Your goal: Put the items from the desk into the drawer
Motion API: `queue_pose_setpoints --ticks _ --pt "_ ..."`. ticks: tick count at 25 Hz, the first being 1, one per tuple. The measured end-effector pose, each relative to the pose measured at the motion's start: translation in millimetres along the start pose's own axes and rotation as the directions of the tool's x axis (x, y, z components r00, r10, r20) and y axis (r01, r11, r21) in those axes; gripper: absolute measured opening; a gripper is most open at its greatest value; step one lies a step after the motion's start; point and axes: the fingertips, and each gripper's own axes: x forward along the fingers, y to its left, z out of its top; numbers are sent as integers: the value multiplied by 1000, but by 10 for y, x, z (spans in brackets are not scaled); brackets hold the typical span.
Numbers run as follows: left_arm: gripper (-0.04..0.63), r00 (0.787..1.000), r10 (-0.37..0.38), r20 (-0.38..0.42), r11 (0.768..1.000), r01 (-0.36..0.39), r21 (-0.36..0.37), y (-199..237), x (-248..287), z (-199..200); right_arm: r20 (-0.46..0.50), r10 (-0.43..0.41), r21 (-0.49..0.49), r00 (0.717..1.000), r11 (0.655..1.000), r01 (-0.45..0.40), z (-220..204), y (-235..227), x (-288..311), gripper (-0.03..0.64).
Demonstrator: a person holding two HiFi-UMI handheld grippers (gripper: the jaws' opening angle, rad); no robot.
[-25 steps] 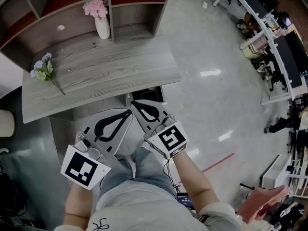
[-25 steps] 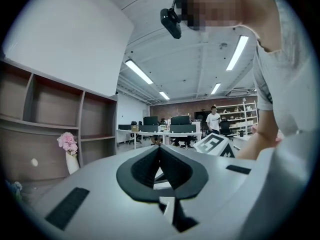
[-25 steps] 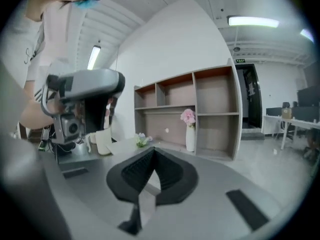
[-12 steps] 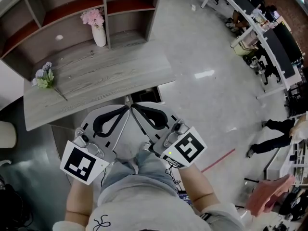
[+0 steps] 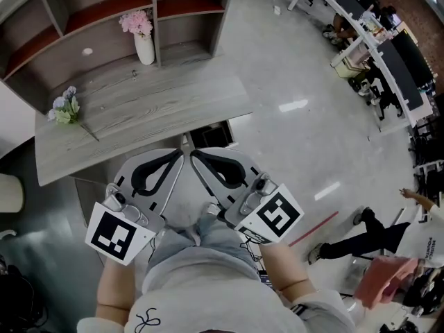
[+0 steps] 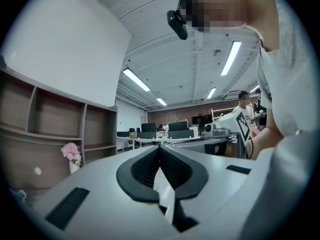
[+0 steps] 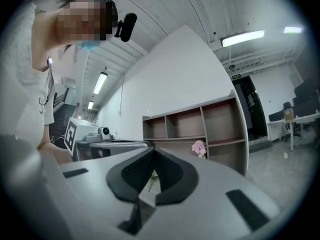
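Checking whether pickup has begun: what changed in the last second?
The right gripper swung its rear slightly to the person's right; nothing was taken or released. The left gripper held still, both shut and empty; the flower sprig and vase on the desk untouched.

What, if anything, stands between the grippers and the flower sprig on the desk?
Nothing visible does. The left gripper and right gripper, both shut and empty, hang short of the desk's near edge; only bare wood lies between that edge and the sprig. The vase stands farther back, off that path.
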Motion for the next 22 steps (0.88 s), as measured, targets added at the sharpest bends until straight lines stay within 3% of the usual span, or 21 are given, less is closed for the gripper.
queue_pose_setpoints --ticks 22 --pt "9 1000 9 0 1000 -9 -12 -148 -50 -3 -7 23 21 1000 1000 -23 3 123 -95 6"
